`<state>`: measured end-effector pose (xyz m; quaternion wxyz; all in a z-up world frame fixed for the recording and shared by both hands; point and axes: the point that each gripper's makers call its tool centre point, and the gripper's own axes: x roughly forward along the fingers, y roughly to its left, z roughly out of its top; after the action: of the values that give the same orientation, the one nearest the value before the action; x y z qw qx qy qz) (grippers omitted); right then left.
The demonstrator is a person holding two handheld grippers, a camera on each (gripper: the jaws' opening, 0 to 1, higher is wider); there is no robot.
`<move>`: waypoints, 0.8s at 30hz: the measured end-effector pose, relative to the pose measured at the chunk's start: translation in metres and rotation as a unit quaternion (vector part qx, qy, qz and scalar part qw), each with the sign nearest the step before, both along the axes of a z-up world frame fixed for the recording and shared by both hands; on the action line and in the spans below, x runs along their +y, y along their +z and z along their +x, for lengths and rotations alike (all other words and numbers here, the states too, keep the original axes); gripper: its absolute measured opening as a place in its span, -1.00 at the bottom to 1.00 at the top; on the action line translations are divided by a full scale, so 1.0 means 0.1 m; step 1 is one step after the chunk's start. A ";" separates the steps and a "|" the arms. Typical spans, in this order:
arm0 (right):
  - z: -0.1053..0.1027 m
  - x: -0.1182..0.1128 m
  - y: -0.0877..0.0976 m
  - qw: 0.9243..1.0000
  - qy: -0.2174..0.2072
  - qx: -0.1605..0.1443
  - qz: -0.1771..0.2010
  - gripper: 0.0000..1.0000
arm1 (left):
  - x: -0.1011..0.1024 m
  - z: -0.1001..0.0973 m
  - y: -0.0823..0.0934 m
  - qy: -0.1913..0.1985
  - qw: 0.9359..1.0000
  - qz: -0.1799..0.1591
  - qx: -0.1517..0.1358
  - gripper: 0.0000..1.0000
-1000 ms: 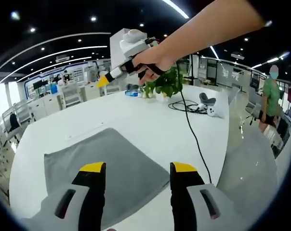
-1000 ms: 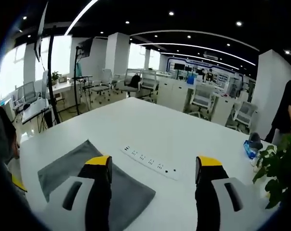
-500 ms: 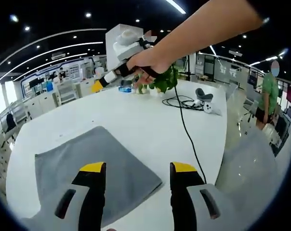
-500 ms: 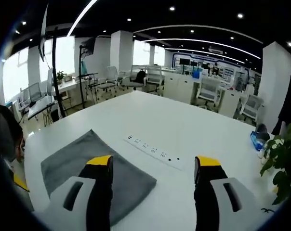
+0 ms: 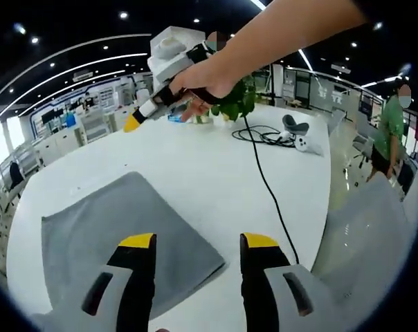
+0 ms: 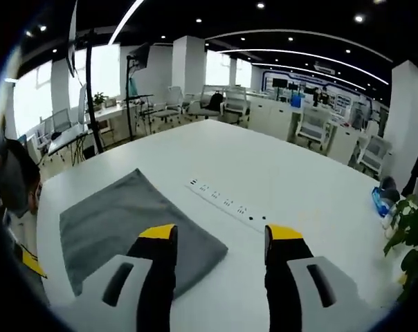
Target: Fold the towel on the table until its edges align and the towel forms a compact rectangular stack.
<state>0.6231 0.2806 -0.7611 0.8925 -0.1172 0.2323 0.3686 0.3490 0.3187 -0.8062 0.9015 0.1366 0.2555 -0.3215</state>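
Both open, empty grippers, left gripper (image 5: 192, 242) and right gripper (image 6: 219, 232), have dropped closer (jaws narrowing slightly) toward the flat grey towel (image 5: 119, 232) near the tabletop (image 5: 216, 166) edge; folding not begun.

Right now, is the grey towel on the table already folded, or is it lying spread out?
Spread out. The grey towel lies flat on the white table as one sheet, no fold or stacked layer visible. Neither gripper holds it.

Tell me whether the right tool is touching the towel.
Apart. In the left gripper view the right tool hangs in the air over bare table, well beyond the far edge of the grey towel, with open white surface between them.
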 end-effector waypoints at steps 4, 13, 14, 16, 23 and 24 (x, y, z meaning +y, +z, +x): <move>-0.01 0.04 -0.16 1.000 0.009 0.022 0.009 -0.15 | -0.06 -0.03 -0.13 -0.007 1.000 -0.002 0.018 -0.12; -0.04 0.01 -0.22 0.999 0.021 0.036 0.007 -0.35 | -0.18 -0.03 -0.33 -0.019 0.999 0.004 0.039 -0.25; -0.06 0.01 -0.24 0.999 0.023 0.036 0.005 -0.36 | -0.19 -0.03 -0.35 -0.021 0.999 0.005 0.042 -0.28; -0.04 0.00 -0.31 0.999 0.026 0.039 0.002 -0.40 | -0.21 -0.03 -0.40 -0.023 0.999 0.007 0.044 -0.31; -0.02 0.00 -0.46 0.998 0.034 0.044 -0.003 -0.50 | -0.24 -0.02 -0.58 -0.028 0.998 0.014 0.060 -0.41; -0.02 0.01 -0.48 0.998 0.036 0.045 -0.004 -0.50 | -0.24 -0.01 -0.60 -0.028 0.998 0.015 0.061 -0.41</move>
<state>0.6207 0.2811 -0.8095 0.8668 -0.1126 0.2694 0.4043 0.3480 0.2945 -0.8667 0.8727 0.1373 0.3110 -0.3504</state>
